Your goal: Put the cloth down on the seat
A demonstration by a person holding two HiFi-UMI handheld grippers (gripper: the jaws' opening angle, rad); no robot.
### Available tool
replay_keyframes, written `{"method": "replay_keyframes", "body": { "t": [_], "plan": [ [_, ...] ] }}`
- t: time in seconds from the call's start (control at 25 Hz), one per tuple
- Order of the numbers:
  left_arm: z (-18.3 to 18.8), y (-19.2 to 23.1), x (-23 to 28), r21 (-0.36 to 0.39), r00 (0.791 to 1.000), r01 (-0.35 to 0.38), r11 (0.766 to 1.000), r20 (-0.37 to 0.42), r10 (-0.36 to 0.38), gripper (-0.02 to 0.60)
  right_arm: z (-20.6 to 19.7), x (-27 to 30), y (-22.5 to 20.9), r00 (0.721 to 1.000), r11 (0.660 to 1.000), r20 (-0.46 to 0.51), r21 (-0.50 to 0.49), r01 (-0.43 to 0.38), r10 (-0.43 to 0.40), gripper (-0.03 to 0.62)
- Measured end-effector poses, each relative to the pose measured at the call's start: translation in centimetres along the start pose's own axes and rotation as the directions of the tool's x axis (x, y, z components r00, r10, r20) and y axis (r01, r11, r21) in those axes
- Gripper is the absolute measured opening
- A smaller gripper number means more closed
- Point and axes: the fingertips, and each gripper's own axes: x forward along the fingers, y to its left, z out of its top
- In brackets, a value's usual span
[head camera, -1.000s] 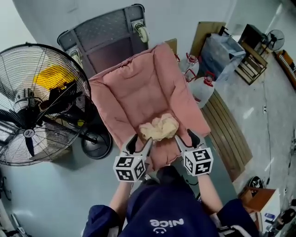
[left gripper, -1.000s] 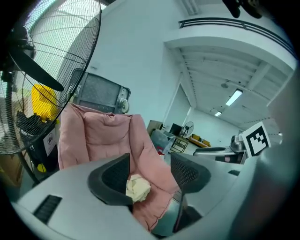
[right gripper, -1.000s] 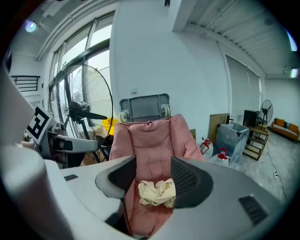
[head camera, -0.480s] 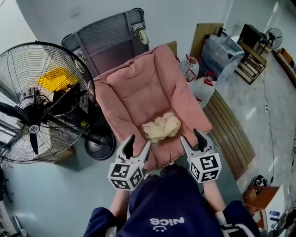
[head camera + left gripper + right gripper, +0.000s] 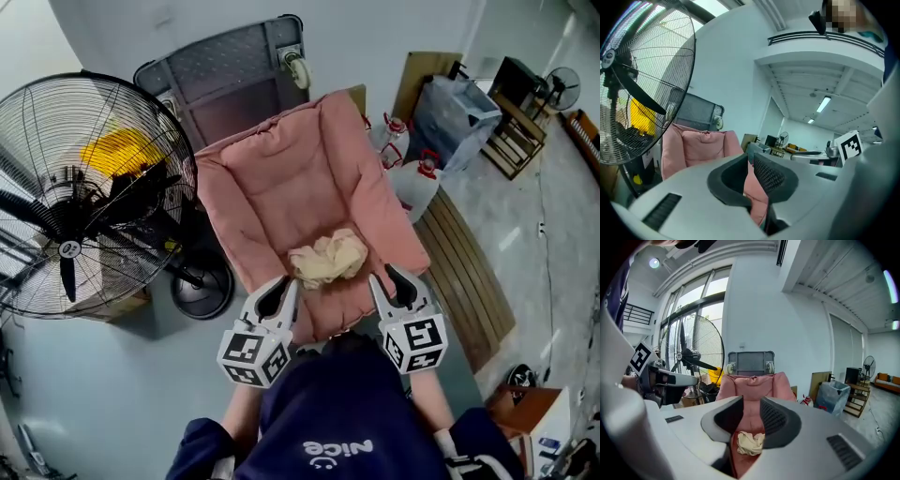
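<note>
The cloth was seen lying in a crumpled cream heap on the pink chair's seat, close to the front edge and about midway between its padded side edges. It was resting on the cushion by its own weight, with nothing touching it. The placing was therefore judged done.

The left hand-held gripper was held just short of the seat's front edge, at its left corner. Its jaws were closing, with only a narrow gap left between them. Nothing was caught in that gap, and only the pink padding beyond was seen through it.

The right hand-held gripper was held by the right front corner, its jaws closing too but standing wider apart. The cloth was framed between them in the right gripper view, yet it lay well beyond the pads and was not touched.

Nothing of the task was judged left, unless the bunched cloth was meant to be spread flat. The large fan beside the chair played no part.
</note>
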Motion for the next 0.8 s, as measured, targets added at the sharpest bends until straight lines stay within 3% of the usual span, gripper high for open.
{"method": "replay_keyframes", "body": {
  "t": [0.08, 0.2, 0.64, 0.8],
  "plan": [
    [0.2, 0.2, -0.1, -0.002, 1.0, -0.006, 1.0, 0.007, 0.006, 0.044, 0.0, 0.1, 0.1, 1.0, 1.0, -0.003, 0.013, -0.017, 0.017, 0.083],
    [0.5, 0.6, -0.1, -0.007, 1.0, -0.019, 1.0, 0.022, 0.019, 0.03, -0.4, 0.5, 0.5, 0.998, 0.998, -0.016, 0.033, -0.059, 0.06, 0.06],
    [1.3, 1.2, -0.6, 0.038, 0.994, -0.086, 0.996, 0.069, 0.083, 0.02, 0.1, 1.0, 0.5, 1.0, 0.999, 0.008, -0.033, -0.028, 0.029, 0.052],
    [1.2, 1.2, -0.3, 0.033, 0.996, -0.073, 0.997, 0.058, 0.071, 0.02, 0.0, 1.2, 0.4, 1.0, 0.999, 0.003, -0.044, -0.024, 0.024, 0.051]
  ]
}}
